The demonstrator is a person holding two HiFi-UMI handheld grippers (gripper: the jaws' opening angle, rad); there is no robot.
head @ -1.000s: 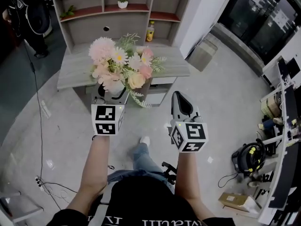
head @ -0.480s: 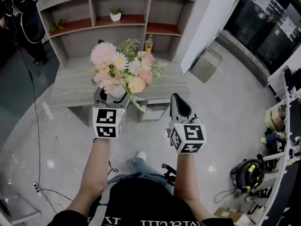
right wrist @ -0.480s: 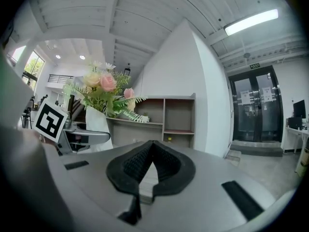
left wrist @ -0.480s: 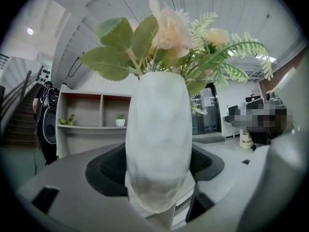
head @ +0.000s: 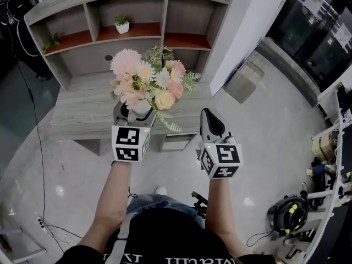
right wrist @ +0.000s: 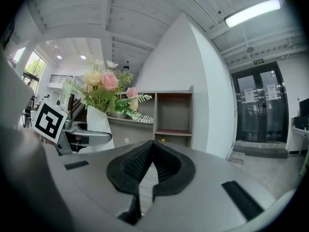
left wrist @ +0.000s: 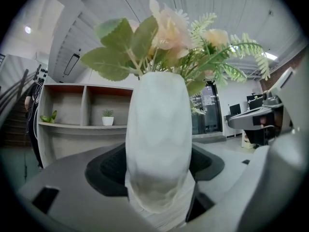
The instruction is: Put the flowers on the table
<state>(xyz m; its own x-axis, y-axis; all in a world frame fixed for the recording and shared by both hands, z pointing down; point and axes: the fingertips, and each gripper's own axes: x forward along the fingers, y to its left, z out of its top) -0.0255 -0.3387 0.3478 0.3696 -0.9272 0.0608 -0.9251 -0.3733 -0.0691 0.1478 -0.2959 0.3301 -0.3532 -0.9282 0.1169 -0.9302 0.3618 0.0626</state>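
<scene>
A bouquet of pink, peach and white flowers [head: 147,83] stands in a white vase [left wrist: 158,144]. My left gripper [head: 135,110] is shut on that vase and carries it upright in the air, in front of the grey wooden table [head: 82,111]. The vase fills the left gripper view between the two black pads, with leaves and blooms [left wrist: 169,37] above. My right gripper [head: 210,122] is shut with nothing in it, to the right of the bouquet. In the right gripper view the flowers [right wrist: 104,88] and the left gripper's marker cube [right wrist: 49,120] show at the left.
Behind the table stands a grey shelf unit [head: 137,15] with red boards, holding a small potted plant [head: 121,24]. A white wall corner [head: 242,32] rises at the right. Cables [head: 38,164] lie on the floor at the left, and a vacuum-like machine [head: 286,213] sits at the lower right.
The table and shelf have come nearer and lower in the head view. The left gripper holds the vase as before; the right gripper keeps its place beside it.
</scene>
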